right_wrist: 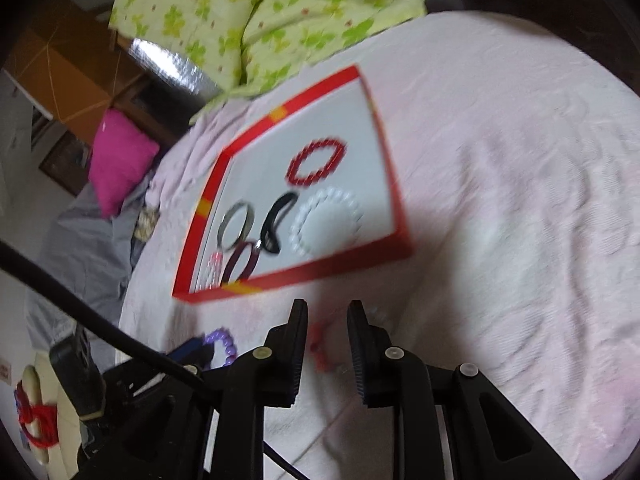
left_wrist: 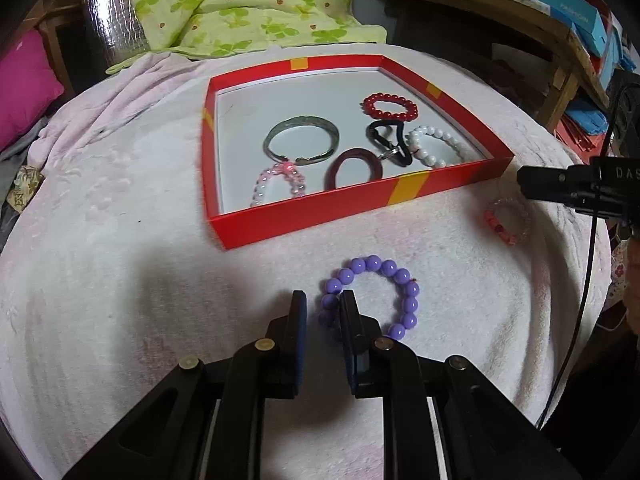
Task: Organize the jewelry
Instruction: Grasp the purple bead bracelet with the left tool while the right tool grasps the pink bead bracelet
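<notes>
Pinching the purple bead bracelet (left_wrist: 370, 298), the left gripper (left_wrist: 323, 312) readies a transfer into the red tray (left_wrist: 320, 216); the right gripper (right_wrist: 327, 330) straddles a pink bracelet (right_wrist: 320, 344), grip unclear.

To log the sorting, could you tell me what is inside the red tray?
Six pieces lie in the red tray: red, white and pink bead bracelets, a metal bangle, a dark ring, a black clip. The front wall hides the floor behind it.

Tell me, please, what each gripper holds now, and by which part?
Left gripper: its jaws bracket the left beads of the purple bracelet; a grip cannot be confirmed. Right gripper: the red-and-clear bracelet lies between its jaws, too blurred to tell.
</notes>
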{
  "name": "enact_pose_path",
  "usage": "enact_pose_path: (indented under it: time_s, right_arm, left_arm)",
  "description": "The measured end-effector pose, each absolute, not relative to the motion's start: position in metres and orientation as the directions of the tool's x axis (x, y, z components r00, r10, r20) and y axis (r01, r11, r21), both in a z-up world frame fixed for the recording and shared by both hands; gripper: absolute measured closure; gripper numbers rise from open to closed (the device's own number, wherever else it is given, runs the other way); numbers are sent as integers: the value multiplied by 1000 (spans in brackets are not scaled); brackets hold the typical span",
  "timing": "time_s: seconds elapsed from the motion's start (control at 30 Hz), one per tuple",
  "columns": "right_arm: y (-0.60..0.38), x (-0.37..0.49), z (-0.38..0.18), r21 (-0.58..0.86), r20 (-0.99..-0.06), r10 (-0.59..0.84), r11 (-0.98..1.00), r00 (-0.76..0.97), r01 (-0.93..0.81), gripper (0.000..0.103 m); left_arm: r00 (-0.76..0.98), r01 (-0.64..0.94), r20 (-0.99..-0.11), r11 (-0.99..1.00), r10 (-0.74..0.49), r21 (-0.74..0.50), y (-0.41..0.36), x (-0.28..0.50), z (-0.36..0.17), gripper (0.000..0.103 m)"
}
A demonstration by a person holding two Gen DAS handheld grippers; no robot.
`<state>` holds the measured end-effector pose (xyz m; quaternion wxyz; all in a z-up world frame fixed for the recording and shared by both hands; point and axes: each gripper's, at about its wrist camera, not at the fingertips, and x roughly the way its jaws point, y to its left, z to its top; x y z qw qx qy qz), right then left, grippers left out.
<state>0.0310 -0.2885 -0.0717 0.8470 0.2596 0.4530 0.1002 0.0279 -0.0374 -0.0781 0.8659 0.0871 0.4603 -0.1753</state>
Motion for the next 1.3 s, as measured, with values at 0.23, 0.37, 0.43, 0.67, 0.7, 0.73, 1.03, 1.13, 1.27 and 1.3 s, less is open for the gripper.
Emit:
enact_pose_path:
  time_s: [0.23,0.37,0.43,0.67,0.7,0.73,1.03,1.13,1.27,1.3]
  right_arm:
    - [-293,38,-85,480,-777,353,868,522,127,80]
    - [-288,38,-87,449,-790,335,887,515,112,80]
    - [-283,37,-87,441,-788,339,893,513,88,79]
    - [-263,37,-86,416,-788,353,909,504,14,82]
    - [-262,36,-85,413,-789,350,911,505,14,82]
    - [-264,36,-85,414,-788,350,910,506,16,82]
    - [-280,37,-85,422,-791,327,904,518,73,82]
    - [-276,37,-86,403,-797,316,913,514,64,82]
    - [-267,38,-87,361,-807,289,931,515,44,82]
    - [-266,37,-87,353,-807,284,935,517,38,81]
  left_arm:
    - [521,387,-823,922,-227,-9,-25,25,-74,73]
    - [528,378,-817,926,-230,-16,-15,23,-71,67]
    - [527,377,-818,926,-233,-21,-13,23,-71,60]
    - [538,413,-800,910,-266,-25,-22,17,-66,33]
    - [537,417,-801,909,-265,-21,-24,17,-66,31]
    - [533,423,-804,906,-266,-20,-26,16,-67,31]
    - [504,430,-828,903,-246,-6,-35,20,-77,31]
    - [496,433,-829,901,-257,-20,-34,20,-79,31]
    - [489,430,-831,902,-265,-35,-33,21,-79,31]
    - [485,430,-832,902,-269,-41,-32,21,-79,31]
